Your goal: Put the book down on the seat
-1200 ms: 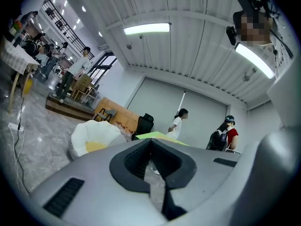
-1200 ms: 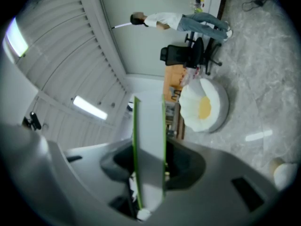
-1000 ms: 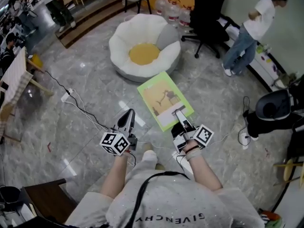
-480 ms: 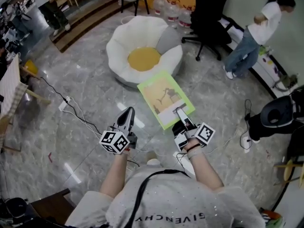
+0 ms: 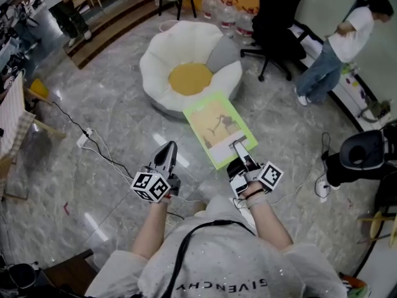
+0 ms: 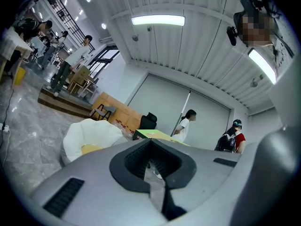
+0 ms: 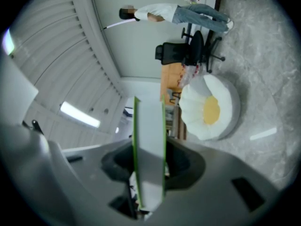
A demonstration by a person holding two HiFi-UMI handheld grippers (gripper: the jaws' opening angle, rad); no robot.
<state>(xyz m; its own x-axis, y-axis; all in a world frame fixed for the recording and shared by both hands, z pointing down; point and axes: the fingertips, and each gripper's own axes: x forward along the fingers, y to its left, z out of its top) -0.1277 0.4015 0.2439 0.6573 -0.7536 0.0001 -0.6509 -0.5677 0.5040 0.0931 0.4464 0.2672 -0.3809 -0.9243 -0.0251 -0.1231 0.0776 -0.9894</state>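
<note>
A thin book [image 5: 219,128] with a green border and a yellow picture is held flat above the floor. My right gripper [image 5: 239,148] is shut on its near edge. In the right gripper view the book [image 7: 149,140] stands edge-on between the jaws. The seat [image 5: 156,64], a white flower-shaped cushion with a yellow centre, lies on the floor just beyond the book's far edge; the right gripper view has the seat [image 7: 209,108] ahead to the right. My left gripper [image 5: 165,157] hovers left of the book, shut and empty. The left gripper view shows the seat [image 6: 89,135] low on the left.
A black office chair [image 5: 276,17] stands behind the seat, with water bottles [image 5: 226,14] beside it. A person in a white top [image 5: 338,48] stands at the right. Cables [image 5: 105,154] cross the marble floor on the left. A wooden frame [image 5: 15,123] is at the far left.
The head view has drifted a little, so the seat sits slightly lower in it. The person at the right has shifted. The book stays in my right gripper, the left gripper hardly moved.
</note>
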